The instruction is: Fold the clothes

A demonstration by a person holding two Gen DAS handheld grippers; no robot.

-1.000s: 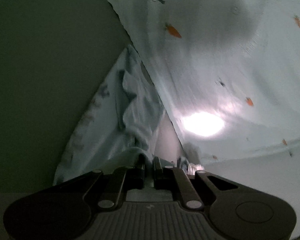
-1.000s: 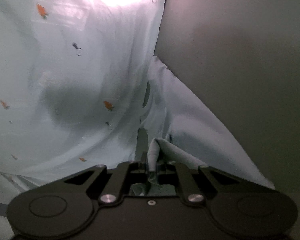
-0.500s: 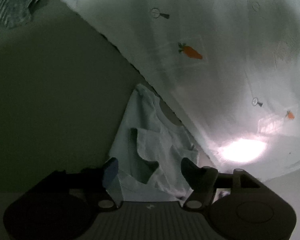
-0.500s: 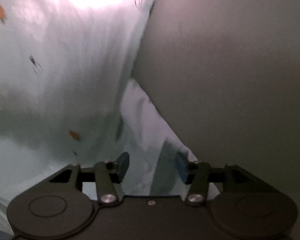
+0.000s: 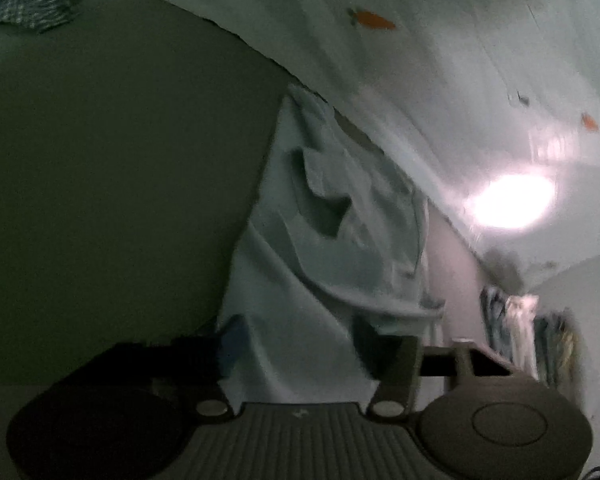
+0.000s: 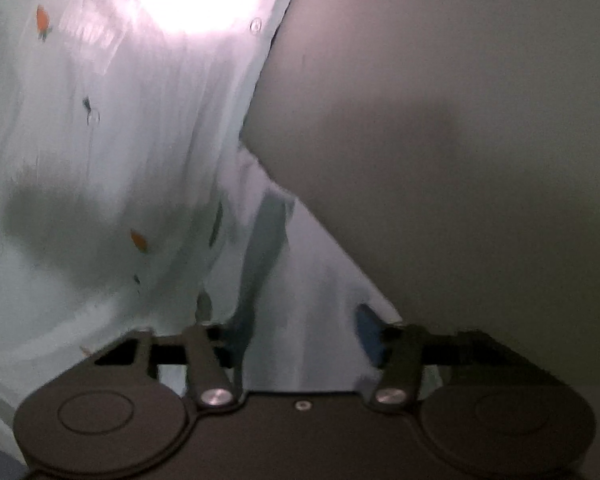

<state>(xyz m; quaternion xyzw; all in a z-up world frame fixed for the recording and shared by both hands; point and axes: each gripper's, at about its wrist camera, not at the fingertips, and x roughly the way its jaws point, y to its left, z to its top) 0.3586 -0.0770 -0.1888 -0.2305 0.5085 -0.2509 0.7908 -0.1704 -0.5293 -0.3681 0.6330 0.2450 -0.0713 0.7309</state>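
Pale carrot-print garment [image 5: 440,92] lies spread on the dark table [image 5: 112,184], with a folded flap [image 5: 320,240] of the same cloth running from its edge back toward both claws. Left gripper [image 5: 296,344] and right gripper [image 6: 304,332] both stand part open after closing in a bit, cloth lying between the pads but not pinched. Judgement: re-grip only the flap's top layer, both sides evenly, so the fold stays square.
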